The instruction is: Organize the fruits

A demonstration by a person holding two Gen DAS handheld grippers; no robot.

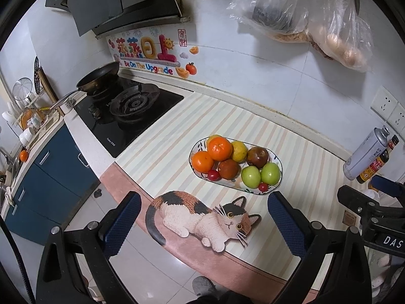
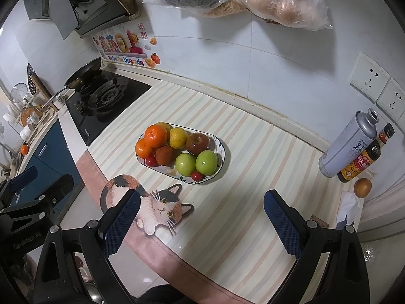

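Both grippers hang over the near edge of the worktop (image 2: 253,202), jaws spread wide and empty: the left gripper (image 1: 205,225) above the cat picture (image 1: 202,217), the right gripper (image 2: 202,220) just to its right over bare striped mat. Neither touches anything.

A little farther in, ahead of both and slightly left of the right gripper's line, sits the plate (image 2: 220,162) with the fruit heaped on it. At its near rim lie two cherry tomatoes (image 1: 214,174), then two green apples (image 2: 196,163) on the right and a dark reddish fruit (image 1: 229,169) beside them. Behind those are three oranges (image 1: 219,148), a yellow citrus (image 2: 178,138) and a brownish apple (image 2: 198,143).

One more round orange-brown thing (image 2: 362,187), perhaps a fruit, lies well apart at the right, beside a bottle (image 2: 362,162) and a can (image 2: 346,147).

To my judgement the fruit is nearly all gathered on the plate; whether the stray piece belongs there, or sorting is still to come, I cannot tell
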